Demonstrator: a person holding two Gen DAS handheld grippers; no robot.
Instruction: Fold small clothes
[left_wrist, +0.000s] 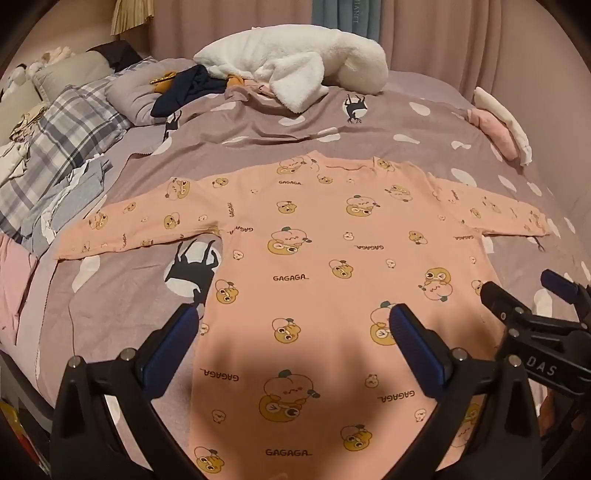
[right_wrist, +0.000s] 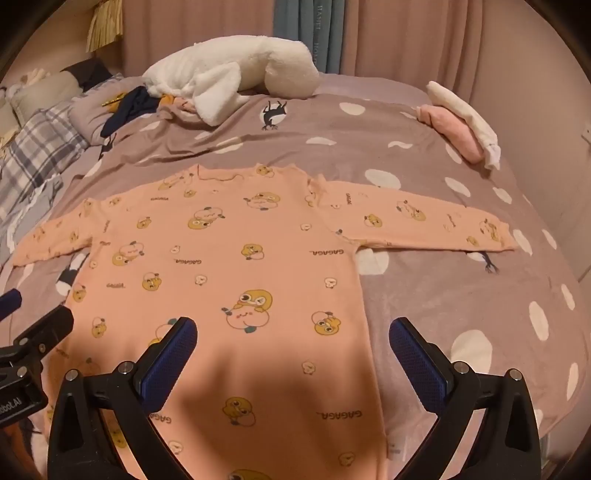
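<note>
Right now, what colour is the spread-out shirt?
Peach-pink shirt with yellow cartoon ducks, clearest in the right wrist view.

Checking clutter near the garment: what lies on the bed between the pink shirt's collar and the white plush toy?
Only bare bedcover; nothing sits between the pink shirt and the white plush toy. Both wrist views show it.

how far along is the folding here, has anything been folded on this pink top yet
Done: the pink top lies spread flat on the bedspread, both sleeves out. In hand: nothing; the left gripper and right gripper hover over its lower part, jaws open. Left: every fold, sleeves and body.
</note>
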